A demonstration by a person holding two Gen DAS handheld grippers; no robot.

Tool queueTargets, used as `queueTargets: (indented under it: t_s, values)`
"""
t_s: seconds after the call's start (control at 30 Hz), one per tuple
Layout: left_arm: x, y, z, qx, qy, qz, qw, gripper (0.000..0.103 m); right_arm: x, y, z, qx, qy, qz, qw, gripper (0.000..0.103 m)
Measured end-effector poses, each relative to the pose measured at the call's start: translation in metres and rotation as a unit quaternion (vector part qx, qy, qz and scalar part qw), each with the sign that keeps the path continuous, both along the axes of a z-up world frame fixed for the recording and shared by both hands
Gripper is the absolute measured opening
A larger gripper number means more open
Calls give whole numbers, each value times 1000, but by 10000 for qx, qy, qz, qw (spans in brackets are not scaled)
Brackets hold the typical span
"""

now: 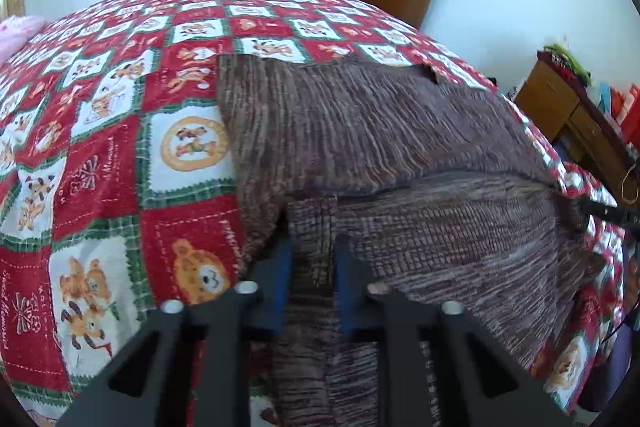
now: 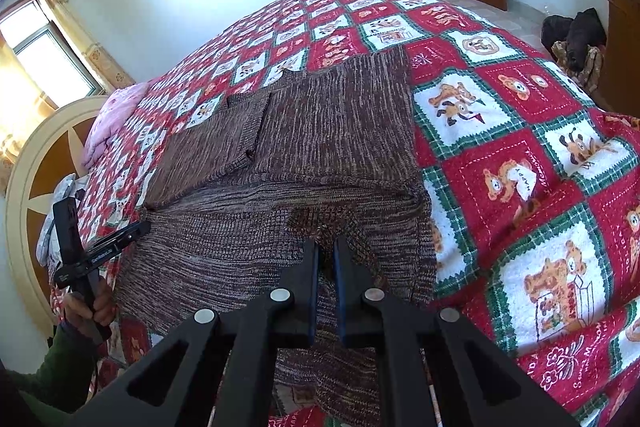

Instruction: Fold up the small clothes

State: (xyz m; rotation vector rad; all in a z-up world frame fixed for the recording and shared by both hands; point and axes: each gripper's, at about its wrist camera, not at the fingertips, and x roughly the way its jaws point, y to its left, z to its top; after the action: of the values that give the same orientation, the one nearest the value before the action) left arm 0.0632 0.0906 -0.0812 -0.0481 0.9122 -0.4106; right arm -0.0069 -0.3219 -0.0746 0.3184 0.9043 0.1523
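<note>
Claws of both hands pinch the near hem of a brown knit sweater point(image 1: 400, 131) on a bed, mid-fold.

Left claw point(image 1: 313, 267) is closed on a bunched strip of the knit at the near left corner, the cloth passing between its blue pads. Right claw point(image 2: 326, 259) is nearly shut on a small tuck of the same hem at the near right corner. The sweater lies spread across a red, white and green teddy-bear quilt point(image 1: 100, 155), its far part flat with one panel already laid over the body, while the near part rises in a ridge toward the claws. Judging by this, side folds seem done; the bottom-to-top fold is only started, and smoothing remains.
</note>
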Motion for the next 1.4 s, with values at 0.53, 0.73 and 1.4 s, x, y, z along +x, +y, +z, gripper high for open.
queueTargets:
  t_s: [0.53,0.73,1.4]
  values:
    - [-14,10,49,-695,-352,50,9970,11,-9,-5,43,-297,-509,-215,9980,7]
    - [-11,14,48,-881,-281,173,9956,11,-6,-6,45,-403,-548,-295,9972,7]
    - [107,26,71,-775,-635,980,9901,11,156,12,95,-1680,-1186,-46,9786,7]
